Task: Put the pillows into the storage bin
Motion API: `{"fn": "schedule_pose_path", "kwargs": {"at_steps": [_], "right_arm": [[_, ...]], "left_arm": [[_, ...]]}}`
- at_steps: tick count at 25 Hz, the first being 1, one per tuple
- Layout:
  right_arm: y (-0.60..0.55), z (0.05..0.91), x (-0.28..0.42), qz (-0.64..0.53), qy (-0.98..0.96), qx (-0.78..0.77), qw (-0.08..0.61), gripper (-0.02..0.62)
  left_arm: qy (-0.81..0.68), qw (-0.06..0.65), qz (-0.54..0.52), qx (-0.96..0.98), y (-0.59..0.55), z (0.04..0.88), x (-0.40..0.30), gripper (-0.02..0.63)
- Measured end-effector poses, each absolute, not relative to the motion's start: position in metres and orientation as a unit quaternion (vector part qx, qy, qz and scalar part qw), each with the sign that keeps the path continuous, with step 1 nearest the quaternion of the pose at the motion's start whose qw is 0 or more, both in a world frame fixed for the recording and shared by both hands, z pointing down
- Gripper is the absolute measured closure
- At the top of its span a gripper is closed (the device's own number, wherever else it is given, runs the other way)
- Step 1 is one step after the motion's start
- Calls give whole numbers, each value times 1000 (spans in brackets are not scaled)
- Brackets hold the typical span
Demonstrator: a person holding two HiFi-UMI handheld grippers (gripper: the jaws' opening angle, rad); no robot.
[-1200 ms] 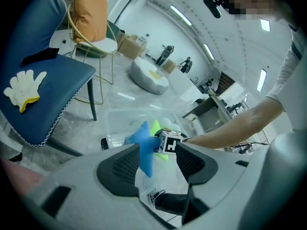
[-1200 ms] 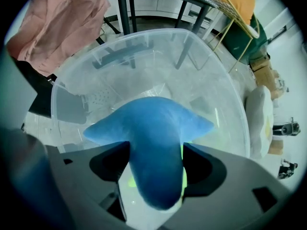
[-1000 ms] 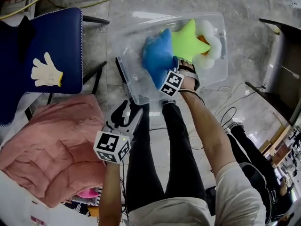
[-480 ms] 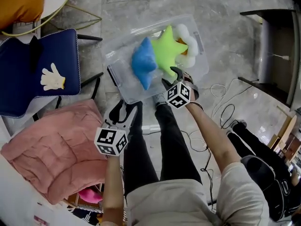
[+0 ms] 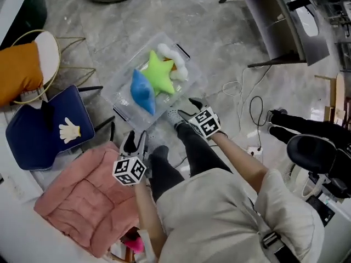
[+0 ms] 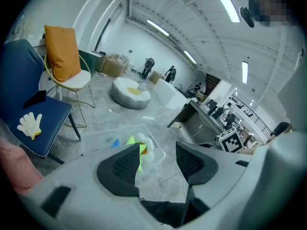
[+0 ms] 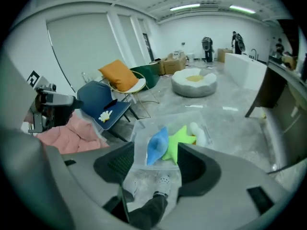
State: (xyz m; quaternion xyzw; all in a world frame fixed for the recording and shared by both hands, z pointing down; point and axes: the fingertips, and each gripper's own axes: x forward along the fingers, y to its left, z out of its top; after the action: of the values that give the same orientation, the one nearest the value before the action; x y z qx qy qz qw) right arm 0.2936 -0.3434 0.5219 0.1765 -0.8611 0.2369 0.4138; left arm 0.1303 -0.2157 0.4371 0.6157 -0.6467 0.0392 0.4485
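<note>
A clear storage bin point(image 5: 122, 89) stands on the grey floor and holds a blue pillow point(image 5: 141, 91), a green star pillow point(image 5: 160, 75) and a white pillow point(image 5: 174, 64). My right gripper point(image 5: 189, 108) hangs above the bin's near corner. It is open with nothing between its jaws, which have just been closing partway. The right gripper view looks down on the blue pillow point(image 7: 157, 145) and the star point(image 7: 182, 138). To the bin's near left my left gripper point(image 5: 134, 144) is open and holds nothing. Its own view shows the bin point(image 6: 105, 138) beyond its jaws.
A pink quilted cushion point(image 5: 93, 201) lies at the lower left. A navy cushion with a white glove shape point(image 5: 49, 133) rests on a chair, with an orange cushion point(image 5: 19, 73) on a wire chair behind it. Cables point(image 5: 247, 106) trail on the floor and desks point(image 5: 285, 21) stand at the right.
Both grippers have risen away from the bin. The right one came up off the blue pillow and rolled over. The head view has lifted, so the bin looks smaller.
</note>
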Motion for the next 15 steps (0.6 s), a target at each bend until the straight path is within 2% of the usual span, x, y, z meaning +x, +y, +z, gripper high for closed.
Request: {"fn": "schedule_pose_path", "kwargs": {"at_steps": [6,11,15], "right_arm": [[-300,459,347,281,-847,234,386,319],[-268,401,349,310,-842,307,316,319],[-222,377,348,327,-841,317,292,321]], "left_arm": [[-595,419,51,684,-202,381,171,368],[-568,393,60,720,-173,351,165,368],[-561,384,59,731,-146,328,168,368]]}}
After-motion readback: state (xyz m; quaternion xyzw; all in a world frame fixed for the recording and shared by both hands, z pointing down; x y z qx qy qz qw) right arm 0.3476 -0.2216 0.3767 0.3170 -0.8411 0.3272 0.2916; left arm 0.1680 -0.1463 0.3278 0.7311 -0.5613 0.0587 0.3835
